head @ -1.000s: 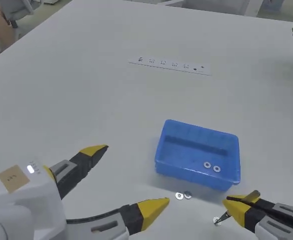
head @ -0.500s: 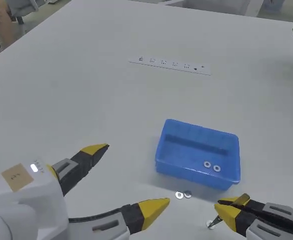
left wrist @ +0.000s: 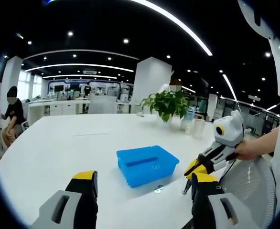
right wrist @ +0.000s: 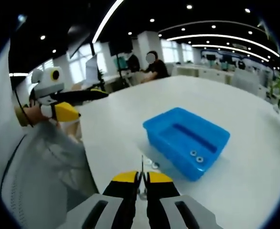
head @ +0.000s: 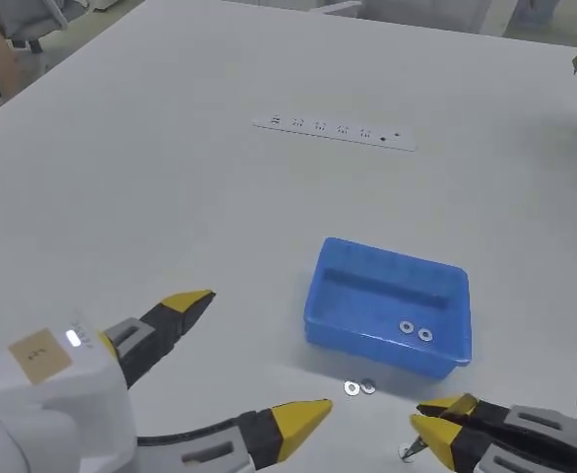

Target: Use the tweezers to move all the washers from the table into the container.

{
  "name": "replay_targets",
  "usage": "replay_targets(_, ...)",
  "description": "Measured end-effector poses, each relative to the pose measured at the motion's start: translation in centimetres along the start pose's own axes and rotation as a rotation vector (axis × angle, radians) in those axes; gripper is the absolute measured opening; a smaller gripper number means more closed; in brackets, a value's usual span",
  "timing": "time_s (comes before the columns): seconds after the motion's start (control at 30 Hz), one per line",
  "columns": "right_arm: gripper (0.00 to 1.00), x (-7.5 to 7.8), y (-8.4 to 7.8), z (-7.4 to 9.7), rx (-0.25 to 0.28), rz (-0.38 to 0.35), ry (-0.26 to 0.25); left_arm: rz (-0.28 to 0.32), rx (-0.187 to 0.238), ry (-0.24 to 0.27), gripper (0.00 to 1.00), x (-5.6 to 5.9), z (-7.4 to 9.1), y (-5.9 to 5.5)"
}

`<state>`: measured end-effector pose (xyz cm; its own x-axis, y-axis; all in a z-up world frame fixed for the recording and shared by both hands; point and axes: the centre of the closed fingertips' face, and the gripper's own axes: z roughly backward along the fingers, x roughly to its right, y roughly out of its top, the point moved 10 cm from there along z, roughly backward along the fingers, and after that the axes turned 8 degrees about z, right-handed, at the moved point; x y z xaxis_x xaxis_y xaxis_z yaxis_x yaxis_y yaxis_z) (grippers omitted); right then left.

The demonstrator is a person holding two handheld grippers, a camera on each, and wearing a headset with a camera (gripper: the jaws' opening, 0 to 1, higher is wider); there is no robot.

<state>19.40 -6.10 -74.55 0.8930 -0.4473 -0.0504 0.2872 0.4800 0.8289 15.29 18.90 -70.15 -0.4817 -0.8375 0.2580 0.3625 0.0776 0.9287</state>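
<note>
Just short of its mark: the right gripper [head: 429, 419], jaws pressed together on the tweezers [right wrist: 141, 168], points their long axis at the loose washers [head: 359, 387]. These lie on the table [head: 170, 177] left & slightly far of the tip, just beside the blue container [head: 367, 345]'s near wall. Two more washers [head: 407, 326] lie inside. Left gripper [head: 264, 351] is spread, empty, further left.

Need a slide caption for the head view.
Right gripper with tweezers by two loose washers; blue container holds two stored washers.
</note>
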Motion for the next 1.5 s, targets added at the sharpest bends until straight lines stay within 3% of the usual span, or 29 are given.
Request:
replay_targets(0.2,0.03,0.5,-0.7,0.2,0.056,-0.180,0.002,-0.001,-0.005,0.002,0.81,0.0,0.0,0.0)
replay_targets(0.4,0.03,0.3,-0.9,0.3,0.049,-0.167,0.020,-0.007,-0.019,-0.001,0.80,0.0,0.0,-0.1)
replay_targets(0.63,0.03,-1.3,-0.3,-0.1,0.021,0.005,0.047,-0.009,-0.015,0.001,0.79,0.0,0.1,-0.1)
replay_targets(0.73,0.03,-2.2,0.0,-0.4,-0.010,0.156,0.064,-0.009,-0.014,0.007,0.79,-0.1,0.1,-0.1)
replay_targets(0.83,0.03,-2.5,0.0,-0.5,-0.035,0.249,0.055,-0.010,-0.013,0.008,0.79,-0.1,0.1,-0.1)
replay_targets(0.97,0.03,-2.1,0.1,-0.6,-0.027,0.227,0.052,-0.007,-0.007,0.010,0.79,-0.1,0.2,0.0)
replay_targets(1.2,0.02,-0.7,0.4,-0.5,-0.020,0.068,0.020,-0.003,0.007,0.014,0.79,-0.2,0.2,0.1)
replay_targets(1.23,0.02,-0.5,0.6,-0.4,-0.011,0.024,0.039,-0.004,0.008,0.016,0.79,-0.2,0.2,0.1)
replay_targets(1.5,0.02,1.0,2.7,0.6,0.070,-0.056,0.034,-0.005,0.014,0.022,0.79,-0.3,0.3,0.2)
